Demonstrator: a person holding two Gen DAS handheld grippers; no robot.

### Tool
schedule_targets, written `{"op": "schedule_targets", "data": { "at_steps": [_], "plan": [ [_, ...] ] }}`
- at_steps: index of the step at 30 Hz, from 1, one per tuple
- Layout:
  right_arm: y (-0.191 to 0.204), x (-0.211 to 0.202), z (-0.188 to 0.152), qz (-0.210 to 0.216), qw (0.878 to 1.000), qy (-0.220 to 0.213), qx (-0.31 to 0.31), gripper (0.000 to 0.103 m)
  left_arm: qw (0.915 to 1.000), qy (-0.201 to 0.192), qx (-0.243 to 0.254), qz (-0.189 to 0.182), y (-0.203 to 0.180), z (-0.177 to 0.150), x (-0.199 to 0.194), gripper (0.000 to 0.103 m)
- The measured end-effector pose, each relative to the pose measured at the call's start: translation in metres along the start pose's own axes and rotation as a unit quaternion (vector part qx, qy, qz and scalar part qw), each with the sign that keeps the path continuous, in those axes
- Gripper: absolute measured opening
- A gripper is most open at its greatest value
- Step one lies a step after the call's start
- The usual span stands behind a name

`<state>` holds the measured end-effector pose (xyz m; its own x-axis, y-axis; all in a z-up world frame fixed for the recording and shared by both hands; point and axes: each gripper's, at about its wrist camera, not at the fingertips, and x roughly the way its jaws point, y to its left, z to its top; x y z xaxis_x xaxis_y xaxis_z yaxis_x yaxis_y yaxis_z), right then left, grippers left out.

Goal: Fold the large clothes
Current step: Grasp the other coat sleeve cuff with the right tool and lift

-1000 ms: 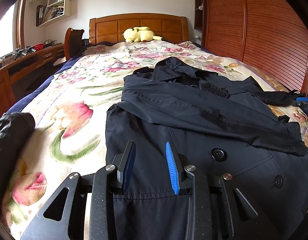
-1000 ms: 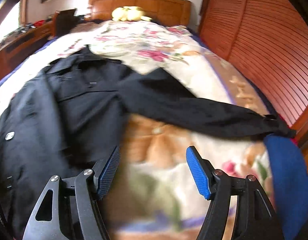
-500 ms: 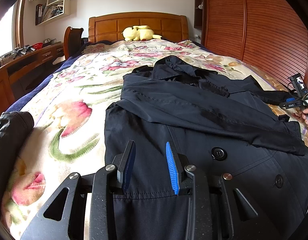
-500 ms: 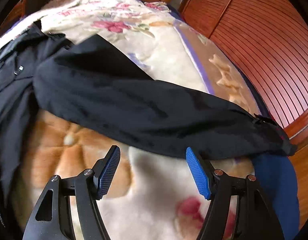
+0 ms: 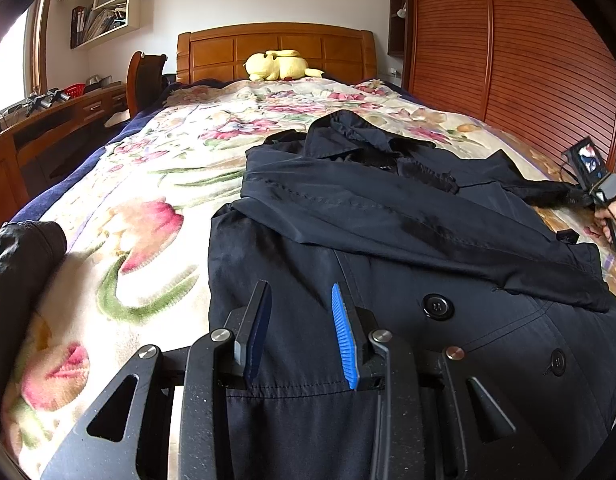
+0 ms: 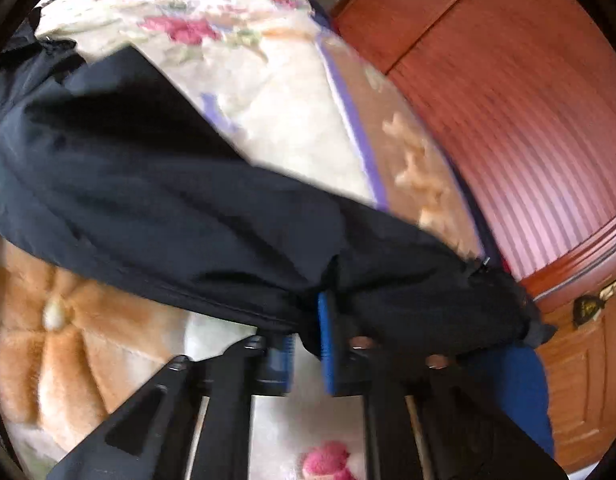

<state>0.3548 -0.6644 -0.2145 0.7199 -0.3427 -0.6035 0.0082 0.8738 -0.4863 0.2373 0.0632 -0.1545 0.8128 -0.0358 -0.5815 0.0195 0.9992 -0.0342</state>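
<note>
A dark navy coat (image 5: 388,248) lies face up on the floral bed, one sleeve folded across its chest. My left gripper (image 5: 300,320) hovers open and empty over the coat's lower front, beside a black button (image 5: 438,306). The coat's other sleeve (image 6: 188,208) stretches toward the bed's right edge. My right gripper (image 6: 308,328) is shut on that sleeve close to the cuff (image 6: 508,308); the view is blurred. The right gripper also shows in the left wrist view (image 5: 592,188), at the sleeve end.
The floral blanket (image 5: 148,200) covers the bed. A yellow plush toy (image 5: 276,65) lies by the wooden headboard. Wooden slatted doors (image 5: 528,60) run along the right side. A desk (image 5: 48,120) stands at left. Another dark garment (image 5: 16,264) lies at the bed's left edge.
My right gripper moved forward to the outstretched sleeve and closed on it near the cuff. My left gripper has stayed put and open.
</note>
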Motion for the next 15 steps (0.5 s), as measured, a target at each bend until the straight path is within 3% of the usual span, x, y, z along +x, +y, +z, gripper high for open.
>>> {"op": "schedule_targets", "data": {
  "at_steps": [5, 9, 12, 15],
  "plan": [
    [-0.004, -0.067, 0.021, 0.043, 0.993, -0.100, 0.037, 0.004, 1.0000, -0.004, -0.002, 0.000, -0.001, -0.004, 0.000, 0.032],
    [0.019, -0.140, 0.028, 0.104, 0.978, -0.180, 0.028, 0.004, 1.0000, -0.004, -0.001, 0.000, -0.001, -0.004, 0.000, 0.032],
    [0.047, -0.183, 0.021, 0.160, 0.963, -0.216, 0.001, 0.004, 1.0000, -0.005, 0.000, 0.000, -0.002, -0.005, -0.001, 0.032],
    [0.082, -0.211, 0.007, 0.218, 0.950, -0.224, -0.030, 0.004, 1.0000, -0.005, -0.001, 0.000, -0.002, -0.005, -0.001, 0.032]
  ]
}}
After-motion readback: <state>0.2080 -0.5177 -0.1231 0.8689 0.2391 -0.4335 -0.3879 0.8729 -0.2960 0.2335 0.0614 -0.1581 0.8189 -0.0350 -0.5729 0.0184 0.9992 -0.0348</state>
